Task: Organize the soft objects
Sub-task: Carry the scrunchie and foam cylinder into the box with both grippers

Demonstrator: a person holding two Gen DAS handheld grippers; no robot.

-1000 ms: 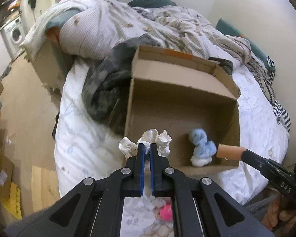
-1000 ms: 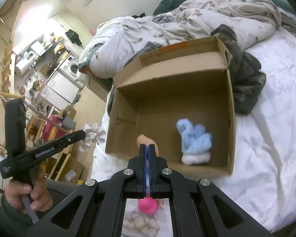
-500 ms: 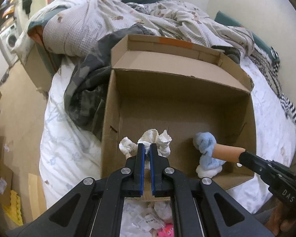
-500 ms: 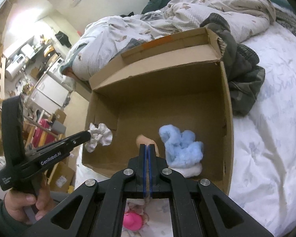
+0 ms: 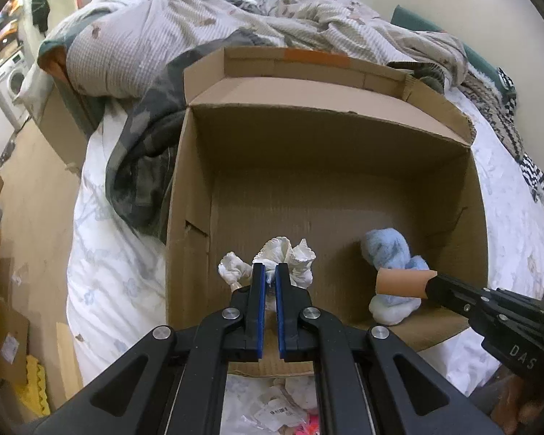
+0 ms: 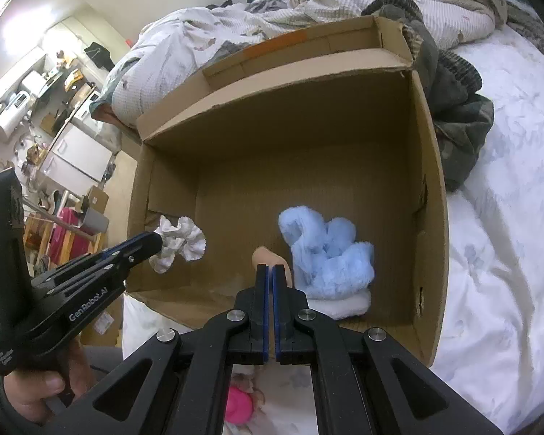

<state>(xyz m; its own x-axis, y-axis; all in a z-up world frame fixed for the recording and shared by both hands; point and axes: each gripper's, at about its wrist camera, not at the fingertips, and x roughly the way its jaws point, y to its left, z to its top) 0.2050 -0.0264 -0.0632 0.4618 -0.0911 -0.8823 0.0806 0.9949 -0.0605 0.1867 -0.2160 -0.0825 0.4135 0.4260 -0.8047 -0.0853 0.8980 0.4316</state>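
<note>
Left wrist view. The left gripper point(image 5: 268, 272) is clamped on a white frilled cloth point(image 5: 284, 259), which bunches just beyond and to either side of its fingertips, over the near-left part of the open cardboard box point(image 5: 188, 217). To the right of the fingers, the right gripper point(image 5: 429, 282) pinches a tan soft piece point(image 5: 402, 282) in front of a light-blue fluffy toy point(image 5: 393, 253) lying on the box floor. Compared with a second ago, the box fills far more of the view, and the cloth now hangs inside its rim instead of before the near wall.

Right wrist view. The right gripper point(image 6: 271, 270), jaws nearly together, grips the tan soft piece point(image 6: 268, 255) just ahead of its tips; the blue toy point(image 6: 326, 253) lies immediately right of them. To the left, the left gripper point(image 6: 156, 241) carries the white cloth point(image 6: 181, 241) inside the box point(image 6: 428, 181), where earlier it hung outside the left wall.
</note>
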